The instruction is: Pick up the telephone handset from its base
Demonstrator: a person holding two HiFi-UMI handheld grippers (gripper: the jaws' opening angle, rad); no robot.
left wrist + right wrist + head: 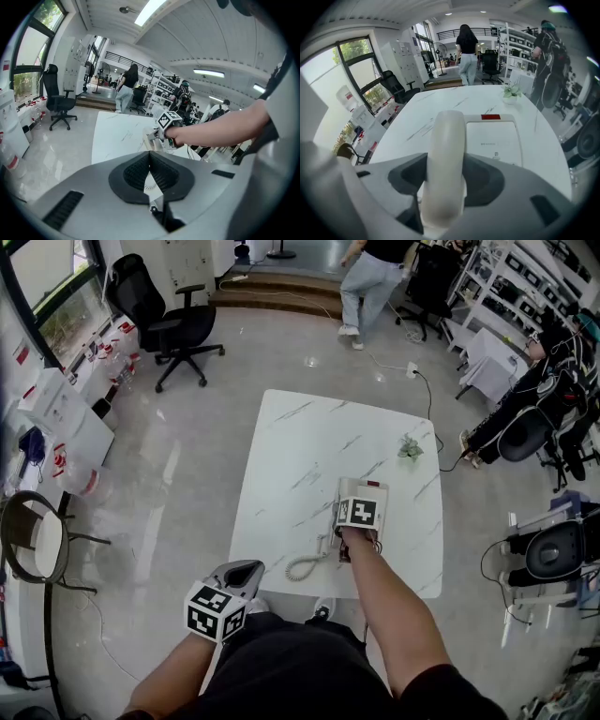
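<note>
Left gripper (246,568) sits closest in, low by the person's waist, off the near edge of the white marble table (309,446). Its own view shows the dark pads meeting at the tips, with nothing between them.

Table: stretches ahead of both grippers.

Telephone base (494,140): white, with a red tab at its far edge, directly under and ahead of the right gripper (360,493), well apart from the left one.

Handset (446,154): cream, lengthwise between the right gripper's jaws, which are clamped on both of its sides. It lies along the base's left part. Can't tell whether it has cleared the cradle.

Coiled cord (305,566): on the tabletop between the two grippers, nearer the right one.

Small potted plant (410,448): beyond the right gripper, towards the far right of the table.
</note>
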